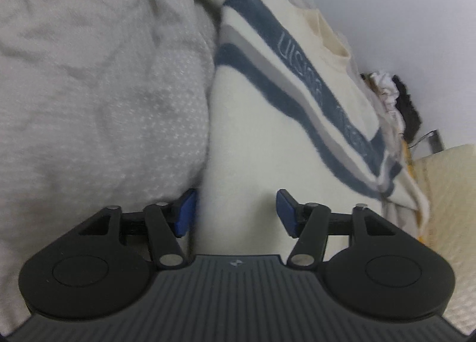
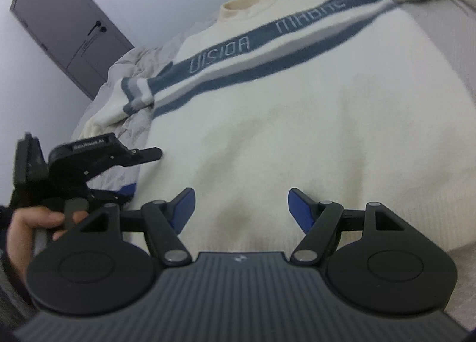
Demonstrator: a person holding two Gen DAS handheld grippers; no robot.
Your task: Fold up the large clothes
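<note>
Cream sweater (image 2: 282,122), blue-striped, flat on grey bedding (image 1: 89,74). Left tool (image 1: 235,212) released at its left hem edge; right tool (image 2: 241,211) released over near hem.

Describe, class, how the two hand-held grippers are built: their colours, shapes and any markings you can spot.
Both grippers match. The right gripper has a dark grey ribbed body with a small logo, two round black discs, black linkage bars with silver pins and blue pads. The left gripper looks the same in its own view; seen from the side it carries a small label with white lettering, too blurred to read. The hand holding it shows a dark cuff.
</note>
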